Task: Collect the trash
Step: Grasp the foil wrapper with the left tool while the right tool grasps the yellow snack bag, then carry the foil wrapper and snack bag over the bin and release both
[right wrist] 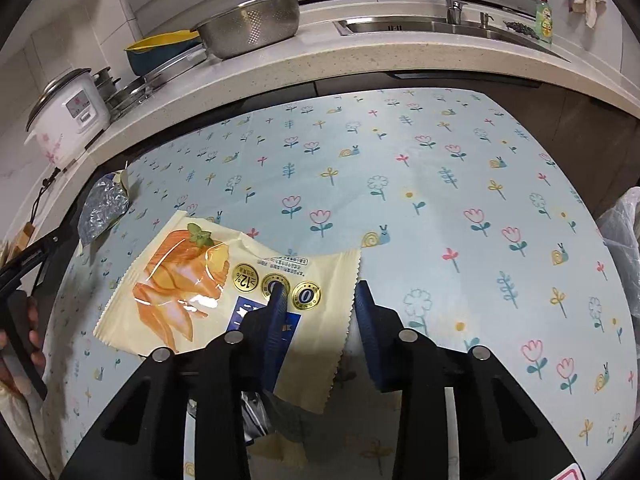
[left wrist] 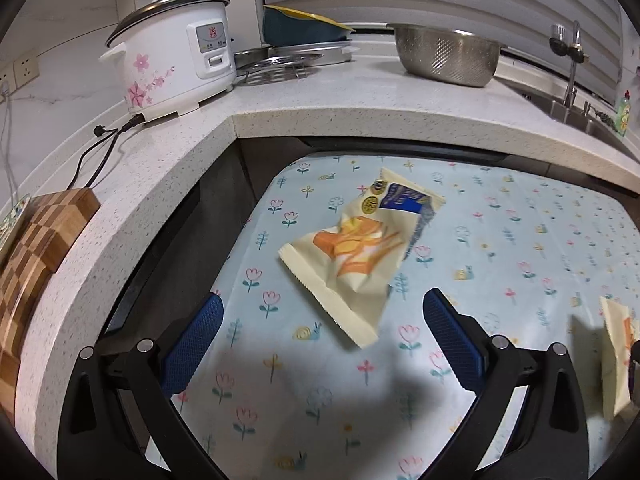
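Observation:
Two cream snack wrappers with an orange print lie on a flowered light-blue tablecloth (right wrist: 440, 184). One wrapper (left wrist: 352, 256) lies torn open just ahead of my left gripper (left wrist: 324, 298), whose blue fingers (left wrist: 196, 340) stand wide open above the cloth with nothing between them. The other wrapper (right wrist: 192, 280) lies under my right gripper (right wrist: 320, 292); its serrated end reaches between the narrowed jaws, the left finger (right wrist: 276, 312) lies over it, and a gap shows beside the right finger. This wrapper also shows at the right edge of the left wrist view (left wrist: 616, 360).
A speckled stone counter (left wrist: 360, 116) wraps around the table with a rice cooker (left wrist: 172, 64), a steel colander (left wrist: 446, 54), a wooden chopping board (left wrist: 36, 248) and a sink (right wrist: 420, 26). A clear plastic bag (right wrist: 620, 236) hangs at the table's right edge.

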The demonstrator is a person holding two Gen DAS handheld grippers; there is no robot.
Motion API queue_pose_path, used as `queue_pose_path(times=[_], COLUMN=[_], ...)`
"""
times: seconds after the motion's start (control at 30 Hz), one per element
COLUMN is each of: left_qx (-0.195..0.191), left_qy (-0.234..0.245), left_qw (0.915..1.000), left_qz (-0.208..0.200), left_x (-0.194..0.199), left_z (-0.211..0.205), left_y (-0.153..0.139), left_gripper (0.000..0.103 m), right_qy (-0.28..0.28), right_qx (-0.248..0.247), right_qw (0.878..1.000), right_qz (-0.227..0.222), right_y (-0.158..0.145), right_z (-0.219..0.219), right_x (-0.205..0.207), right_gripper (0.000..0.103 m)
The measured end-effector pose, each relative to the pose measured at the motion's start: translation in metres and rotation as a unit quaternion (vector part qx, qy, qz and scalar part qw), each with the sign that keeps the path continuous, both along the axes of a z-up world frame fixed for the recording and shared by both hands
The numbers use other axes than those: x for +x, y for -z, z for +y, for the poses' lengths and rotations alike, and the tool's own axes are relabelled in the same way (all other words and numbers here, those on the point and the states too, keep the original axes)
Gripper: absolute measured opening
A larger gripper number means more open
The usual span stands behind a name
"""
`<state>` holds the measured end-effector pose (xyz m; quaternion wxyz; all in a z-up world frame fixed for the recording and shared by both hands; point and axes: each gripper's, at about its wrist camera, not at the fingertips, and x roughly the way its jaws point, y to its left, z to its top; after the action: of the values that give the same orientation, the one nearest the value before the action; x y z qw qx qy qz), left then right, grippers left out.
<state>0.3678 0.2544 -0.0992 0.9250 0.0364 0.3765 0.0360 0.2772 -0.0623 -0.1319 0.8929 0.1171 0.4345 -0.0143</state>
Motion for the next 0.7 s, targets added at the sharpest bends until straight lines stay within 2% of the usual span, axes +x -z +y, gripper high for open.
queue_pose_path(times=[0.07, 0.17, 0.2, 0.23, 0.27, 0.33, 0.37, 0.4, 0.43, 0.53, 0.7], left_qx=[0.004, 0.006, 0.003, -0.003, -0.008, -0.021, -0.024, -0.026, -0.028, -0.035, -0.051], left_qy=[0.004, 0.007, 0.011, 0.017, 0.021, 0.024, 0.027, 0.031, 0.034, 0.044, 0.068], left_qw=[1.0000, 0.9999, 0.9999, 0.9997, 0.9995, 0.9991, 0.9989, 0.9986, 0.9985, 0.9980, 0.9962], left_qz=[0.007, 0.009, 0.010, 0.015, 0.021, 0.028, 0.030, 0.033, 0.034, 0.027, 0.016], left_x=[0.010, 0.019, 0.021, 0.024, 0.026, 0.028, 0.027, 0.027, 0.025, 0.016, -0.004], left_z=[0.001, 0.001, 0.002, 0.002, 0.001, 0.001, 0.000, -0.001, -0.003, -0.010, -0.029], left_y=[0.007, 0.014, 0.016, 0.018, 0.019, 0.021, 0.021, 0.022, 0.021, 0.016, -0.001], left_gripper=[0.096, 0.093, 0.084, 0.069, 0.063, 0.042, 0.035, 0.020, 0.011, 0.005, 0.004], right_qy=[-0.009, -0.018, -0.020, -0.021, -0.021, -0.020, -0.020, -0.019, -0.018, -0.016, -0.013], right_qx=[0.001, 0.002, 0.002, 0.003, 0.005, 0.005, 0.007, 0.008, 0.008, 0.009, 0.013], right_qw=[1.000, 1.000, 1.000, 1.000, 1.000, 1.000, 1.000, 1.000, 1.000, 1.000, 1.000], right_qz=[0.001, 0.005, 0.006, 0.009, 0.011, 0.010, 0.010, 0.011, 0.011, 0.009, 0.000], right_y=[0.000, 0.003, 0.004, 0.006, 0.007, 0.008, 0.008, 0.007, 0.007, 0.003, -0.008], right_z=[0.006, 0.012, 0.013, 0.015, 0.016, 0.016, 0.016, 0.016, 0.015, 0.013, 0.008], right_x=[0.003, 0.007, 0.007, 0.007, 0.007, 0.006, 0.005, 0.004, 0.004, -0.001, -0.013], right_gripper=[0.023, 0.017, 0.016, 0.014, 0.013, 0.013, 0.013, 0.013, 0.013, 0.013, 0.013])
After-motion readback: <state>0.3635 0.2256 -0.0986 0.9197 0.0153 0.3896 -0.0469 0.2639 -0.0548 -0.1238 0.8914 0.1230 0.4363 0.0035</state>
